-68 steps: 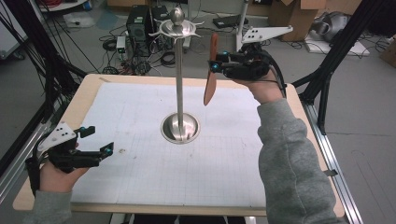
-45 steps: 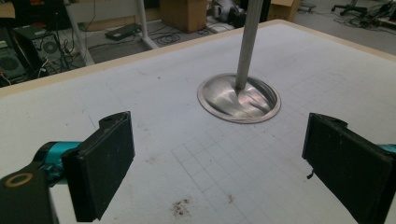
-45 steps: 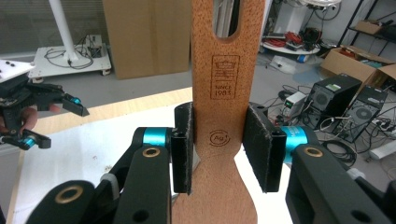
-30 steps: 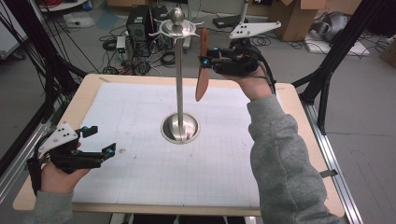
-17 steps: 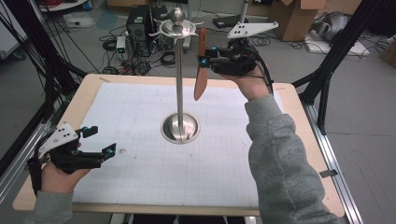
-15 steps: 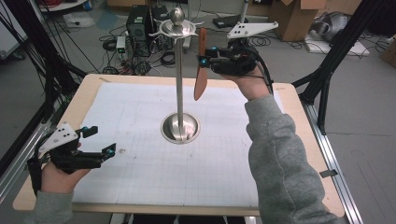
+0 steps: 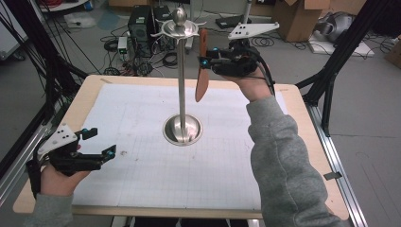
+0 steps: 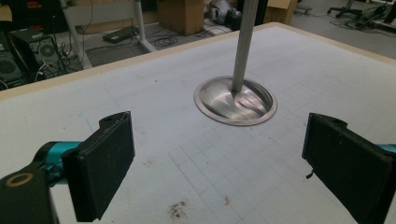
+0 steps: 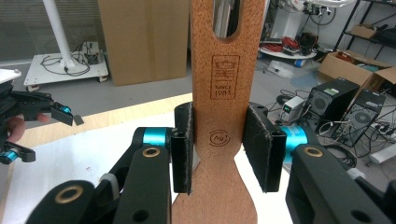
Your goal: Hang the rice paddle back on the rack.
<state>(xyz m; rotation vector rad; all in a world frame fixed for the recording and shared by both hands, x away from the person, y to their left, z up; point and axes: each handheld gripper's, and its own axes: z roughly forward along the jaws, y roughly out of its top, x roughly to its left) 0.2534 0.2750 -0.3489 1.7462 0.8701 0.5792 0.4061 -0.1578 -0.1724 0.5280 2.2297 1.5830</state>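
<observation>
Right gripper (image 9: 218, 154) clamped on the wooden spatula (image 7: 202, 71), long axis near upright, slotted handle end up. Just beyond it stands the stand's hook ring (image 7: 179, 28), level with that slot. Left gripper (image 7: 97, 144) open, idle, well apart.

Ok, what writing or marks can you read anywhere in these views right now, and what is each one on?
"SINCE 1983": burned into the wooden spatula, under a small crest stamp too fine to read.
"Ag+": in a circle stamp lower on the same handle, between the pads of the right gripper.
Nothing legible shows on the metal stand, the table mat or the left gripper; any labels on the background boxes and computers are too small to read.
</observation>
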